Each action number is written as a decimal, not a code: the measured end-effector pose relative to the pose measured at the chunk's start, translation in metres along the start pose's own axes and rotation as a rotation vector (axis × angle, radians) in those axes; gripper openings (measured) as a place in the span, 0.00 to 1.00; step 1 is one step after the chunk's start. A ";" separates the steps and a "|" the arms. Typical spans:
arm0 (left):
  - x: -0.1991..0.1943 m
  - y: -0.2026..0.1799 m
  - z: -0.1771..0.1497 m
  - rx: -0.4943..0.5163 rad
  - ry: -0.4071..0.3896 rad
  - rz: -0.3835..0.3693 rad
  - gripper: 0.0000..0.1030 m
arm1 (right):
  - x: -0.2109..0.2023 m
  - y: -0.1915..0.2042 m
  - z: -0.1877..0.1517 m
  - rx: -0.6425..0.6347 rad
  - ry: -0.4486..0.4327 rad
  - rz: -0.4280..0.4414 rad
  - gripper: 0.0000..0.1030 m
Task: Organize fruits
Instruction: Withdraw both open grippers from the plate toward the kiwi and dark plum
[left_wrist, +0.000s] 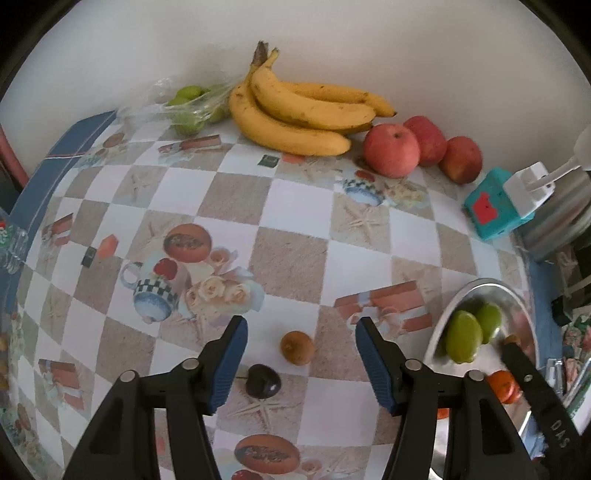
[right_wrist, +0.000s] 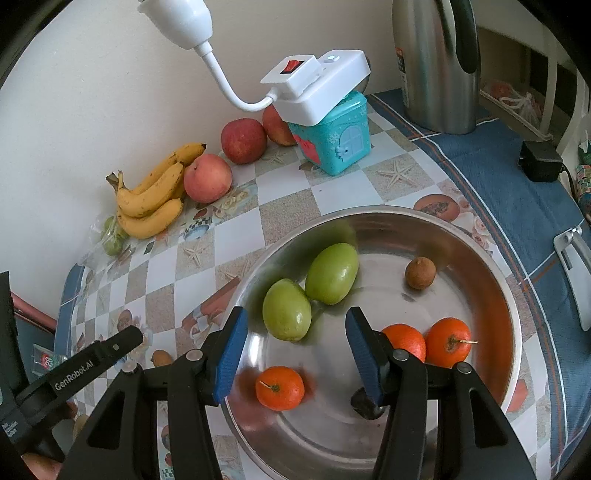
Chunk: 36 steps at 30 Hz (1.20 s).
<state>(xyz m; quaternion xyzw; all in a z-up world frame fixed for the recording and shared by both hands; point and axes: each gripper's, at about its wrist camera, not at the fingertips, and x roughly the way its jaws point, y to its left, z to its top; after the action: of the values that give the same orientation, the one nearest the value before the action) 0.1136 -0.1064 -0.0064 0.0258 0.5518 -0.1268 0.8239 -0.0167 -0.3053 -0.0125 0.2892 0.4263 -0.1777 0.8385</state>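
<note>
My left gripper (left_wrist: 301, 328) hangs open over the checked tablecloth. A small brown fruit (left_wrist: 297, 347) lies on the cloth between its fingertips, untouched, and a dark fruit (left_wrist: 263, 380) lies just nearer. My right gripper (right_wrist: 297, 321) stands open over the steel bowl (right_wrist: 369, 211), holding nothing. The bowl holds two green fruits (right_wrist: 288, 310), three oranges (right_wrist: 280, 387), a small brown fruit (right_wrist: 420, 272) and a dark fruit (right_wrist: 365, 400) partly hidden behind a finger. By the wall lie bananas (left_wrist: 295, 114), three apples (left_wrist: 391, 155) and a bag of green fruits (left_wrist: 188, 107).
A teal house-shaped box (right_wrist: 340, 144) carries a white switch box (right_wrist: 317, 81) on a cord. A steel jug (right_wrist: 436, 66) and a black adapter (right_wrist: 541, 160) stand at the back right. The table edge runs along the left (left_wrist: 26, 192).
</note>
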 end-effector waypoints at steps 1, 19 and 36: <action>0.001 0.002 -0.001 -0.002 0.004 0.014 0.80 | 0.000 0.000 0.000 -0.001 -0.003 -0.015 0.57; 0.011 0.013 0.000 -0.035 0.024 0.070 0.99 | 0.003 -0.011 0.000 0.011 -0.005 -0.092 0.80; 0.011 0.019 0.000 -0.012 0.018 0.110 1.00 | 0.003 -0.013 -0.001 0.006 -0.014 -0.113 0.98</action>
<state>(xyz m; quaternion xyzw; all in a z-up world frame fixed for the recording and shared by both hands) 0.1222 -0.0906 -0.0186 0.0524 0.5576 -0.0778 0.8248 -0.0222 -0.3148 -0.0197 0.2657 0.4357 -0.2280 0.8292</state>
